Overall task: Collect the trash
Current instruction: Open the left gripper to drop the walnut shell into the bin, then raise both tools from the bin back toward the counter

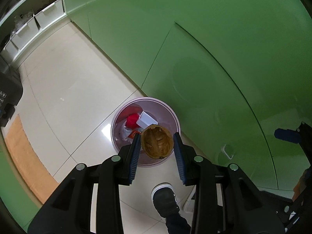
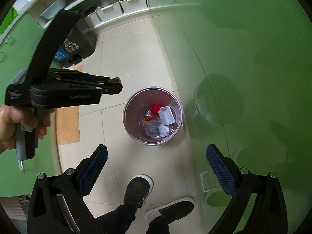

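A brown crumpled paper ball (image 1: 157,142) sits between the fingers of my left gripper (image 1: 157,136), directly above the pink waste bin (image 1: 117,117). The left pad touches the ball, a thin gap shows at the right pad, and the jaws stand open. In the right wrist view the left gripper (image 2: 117,83) hangs up and left of the bin (image 2: 126,105), a hand (image 2: 11,124) on its handle. My right gripper (image 2: 157,150) is wide open and empty, nearer than the bin. Inside the bin lie a red piece (image 2: 157,108), a white box (image 2: 167,115), a white paper wad (image 2: 163,130) and clear plastic.
A green cabinet front (image 2: 243,58) stands close on the bin's right, with a white handle (image 2: 204,181) low down. The person's shoes (image 2: 139,191) stand on the tiled floor just before the bin. A black device (image 2: 81,37), a brown mat (image 2: 68,124) and shelves with white boxes (image 2: 132,3) lie beyond.
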Demonstrator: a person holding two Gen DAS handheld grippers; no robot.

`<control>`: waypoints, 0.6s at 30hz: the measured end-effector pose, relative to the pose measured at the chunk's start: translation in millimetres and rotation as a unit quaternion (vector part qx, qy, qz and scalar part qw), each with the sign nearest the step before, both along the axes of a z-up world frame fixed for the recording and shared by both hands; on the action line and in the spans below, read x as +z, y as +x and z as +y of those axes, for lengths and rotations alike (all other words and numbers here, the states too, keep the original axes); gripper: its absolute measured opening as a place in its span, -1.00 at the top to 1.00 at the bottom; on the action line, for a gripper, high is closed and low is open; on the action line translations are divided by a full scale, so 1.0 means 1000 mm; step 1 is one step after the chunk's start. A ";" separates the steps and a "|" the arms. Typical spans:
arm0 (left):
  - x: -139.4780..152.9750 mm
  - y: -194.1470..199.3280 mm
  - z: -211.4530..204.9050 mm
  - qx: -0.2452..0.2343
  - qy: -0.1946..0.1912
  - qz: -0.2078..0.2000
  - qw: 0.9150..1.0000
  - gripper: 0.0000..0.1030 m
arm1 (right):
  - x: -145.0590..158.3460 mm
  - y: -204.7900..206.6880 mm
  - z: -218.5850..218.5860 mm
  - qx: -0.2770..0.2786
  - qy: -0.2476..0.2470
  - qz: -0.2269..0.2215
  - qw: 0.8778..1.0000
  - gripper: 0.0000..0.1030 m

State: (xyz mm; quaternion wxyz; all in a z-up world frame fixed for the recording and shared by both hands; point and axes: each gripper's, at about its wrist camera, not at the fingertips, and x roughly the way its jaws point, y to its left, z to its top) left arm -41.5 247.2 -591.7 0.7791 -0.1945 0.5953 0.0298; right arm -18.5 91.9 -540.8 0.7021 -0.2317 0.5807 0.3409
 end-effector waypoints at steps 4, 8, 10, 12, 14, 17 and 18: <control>0.000 0.000 0.000 0.009 -0.003 -0.016 1.000 -0.88 | 0.001 -0.001 -0.003 -0.006 0.005 0.003 1.000 -0.88; -0.001 0.003 0.000 0.014 -0.002 -0.008 1.000 -0.94 | 0.002 -0.002 -0.005 -0.008 0.007 0.003 1.000 -0.88; 0.002 0.003 -0.001 0.016 0.001 -0.007 1.000 -0.94 | 0.004 -0.003 -0.006 -0.008 0.007 0.003 1.000 -0.88; 0.008 0.000 0.000 0.022 0.002 -0.008 1.000 -0.94 | 0.010 -0.004 -0.004 -0.007 0.007 0.003 1.000 -0.88; 0.021 -0.004 0.001 0.029 0.005 -0.007 1.000 -0.94 | 0.015 -0.006 -0.003 -0.005 0.008 0.003 1.000 -0.88; 0.048 -0.011 0.005 0.037 0.012 -0.012 0.999 -0.94 | 0.035 -0.012 0.000 -0.002 0.012 0.001 1.000 -0.88; 0.057 -0.013 0.007 0.040 0.014 -0.013 0.999 -0.94 | 0.043 -0.014 0.002 -0.001 0.014 -0.001 1.000 -0.88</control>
